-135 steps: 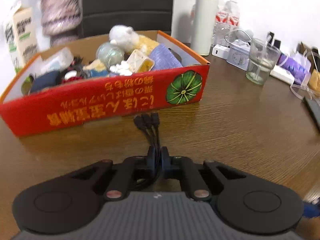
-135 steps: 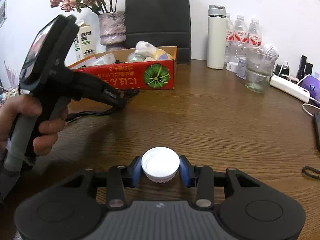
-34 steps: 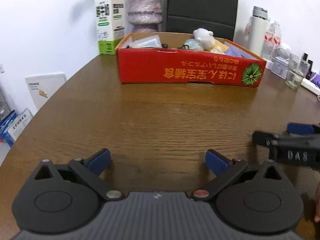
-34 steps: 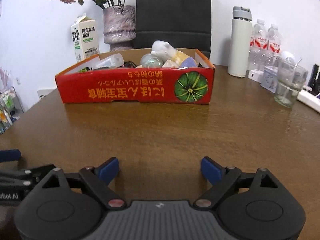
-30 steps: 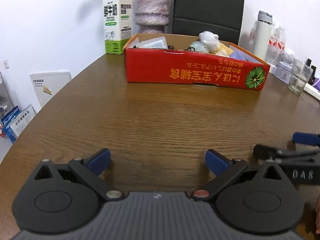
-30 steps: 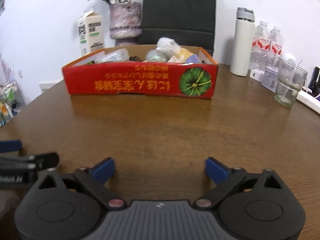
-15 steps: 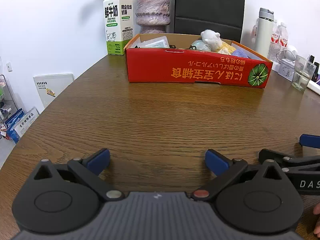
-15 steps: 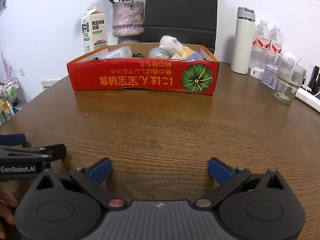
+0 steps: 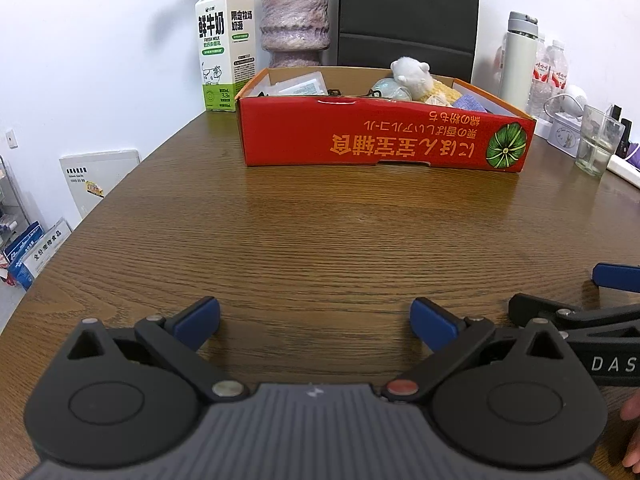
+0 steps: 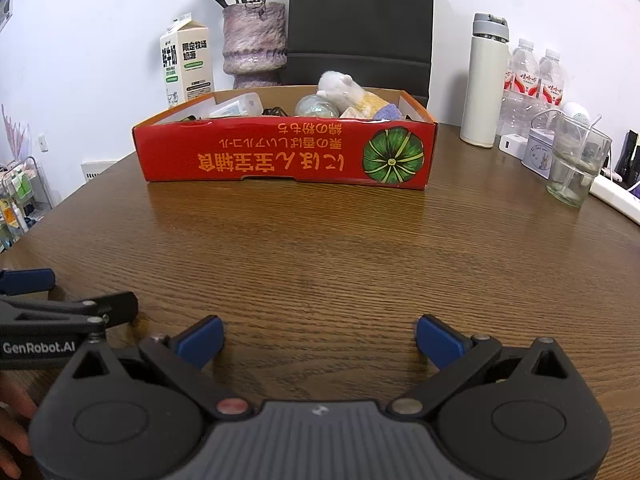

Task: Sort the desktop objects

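A red cardboard box point(image 9: 384, 140) with a green pumpkin print stands at the far middle of the wooden table; it also shows in the right wrist view point(image 10: 288, 156). It holds several objects, among them a white plush toy point(image 9: 410, 74), a glass ball point(image 10: 316, 106) and a clear packet point(image 9: 300, 84). My left gripper point(image 9: 316, 320) is open and empty, low over the near table. My right gripper point(image 10: 320, 338) is open and empty, beside the left one. Each shows at the edge of the other's view.
A milk carton point(image 9: 224, 52) and a purple vase point(image 9: 294, 20) stand behind the box, in front of a black chair point(image 9: 408, 12). A white thermos point(image 10: 486, 80), water bottles point(image 10: 536, 76), a glass point(image 10: 576, 164) and a power strip point(image 10: 616, 196) stand at the right.
Both grippers have let go of their objects and drawn back from the box to the near table. In the last half second they barely moved.
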